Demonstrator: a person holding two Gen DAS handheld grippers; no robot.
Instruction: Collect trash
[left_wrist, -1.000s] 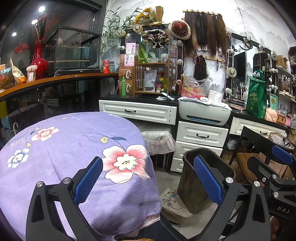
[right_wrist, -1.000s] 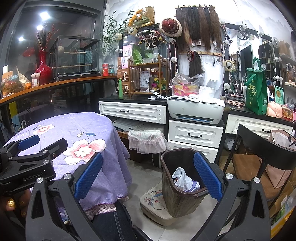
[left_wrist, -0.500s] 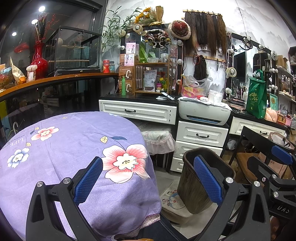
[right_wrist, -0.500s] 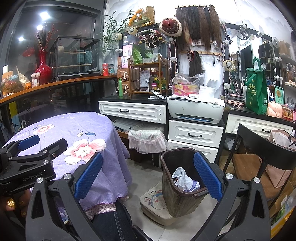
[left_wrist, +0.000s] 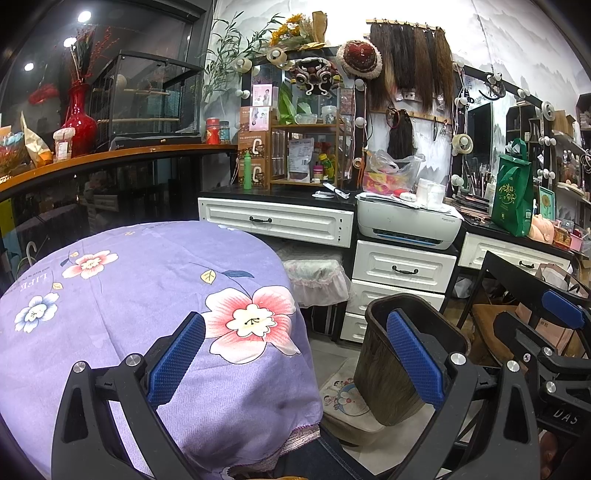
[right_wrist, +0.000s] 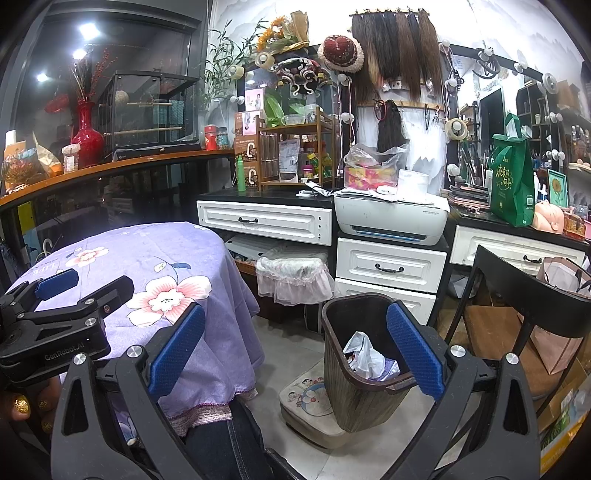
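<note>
Right wrist view: both tongs, right (right_wrist: 295, 354) and left (left_wrist: 295, 362), gape wide, empty. Crumpled paper (right_wrist: 364, 354) in the bin (right_wrist: 354, 398) looks light, soft; pinch a raised fold.

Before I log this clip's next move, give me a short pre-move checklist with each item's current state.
1. Left gripper empty, jaws wide apart: ok.
2. Right gripper empty, jaws wide apart: ok.
3. Trash bin on the floor beside the table, mouth unobstructed: ok.
4. Crumpled white trash lies inside the bin: ok.
5. Purple floral tablecloth shows no loose trash: ok.
6. Trash elsewhere on the floor: cannot tell, much is hidden.
</note>
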